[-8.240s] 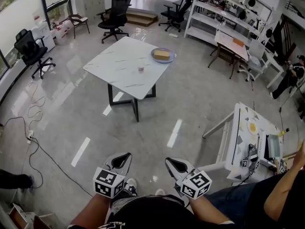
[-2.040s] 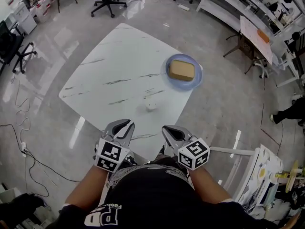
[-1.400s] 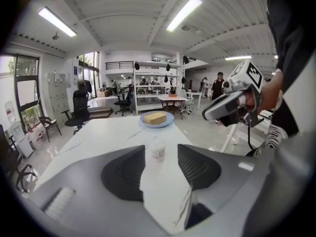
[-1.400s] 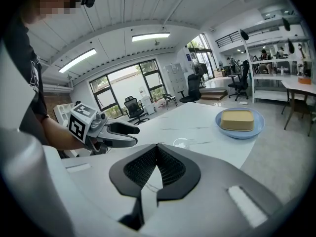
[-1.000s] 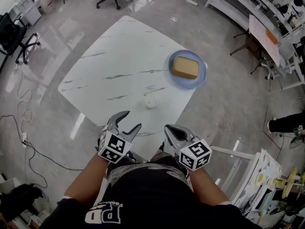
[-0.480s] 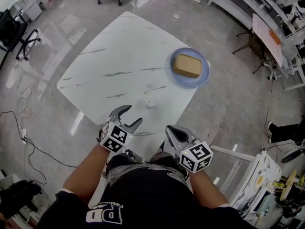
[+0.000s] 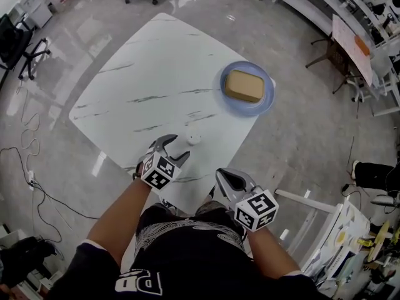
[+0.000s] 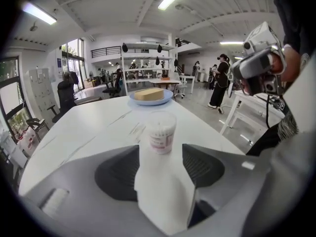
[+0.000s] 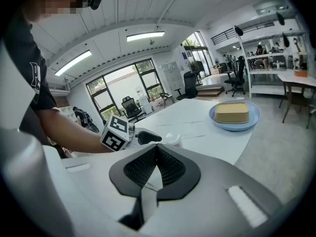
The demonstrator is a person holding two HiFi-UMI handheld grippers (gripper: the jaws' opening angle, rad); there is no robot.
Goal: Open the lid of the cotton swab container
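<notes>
Item one, your left gripper (image 7: 174, 147): you hold it out ahead of your body, pitched downward, its jaws standing apart with neither pad pressing on anything. Your bare left forearm (image 7: 115, 214) stretches forward behind it.

Item two, your right gripper (image 7: 221, 175): it sits close to your torso, farther back than the left, tilted gently down, with the jaws fully together and nothing between them. Your right forearm (image 7: 273, 255) is tucked at your side.
</notes>
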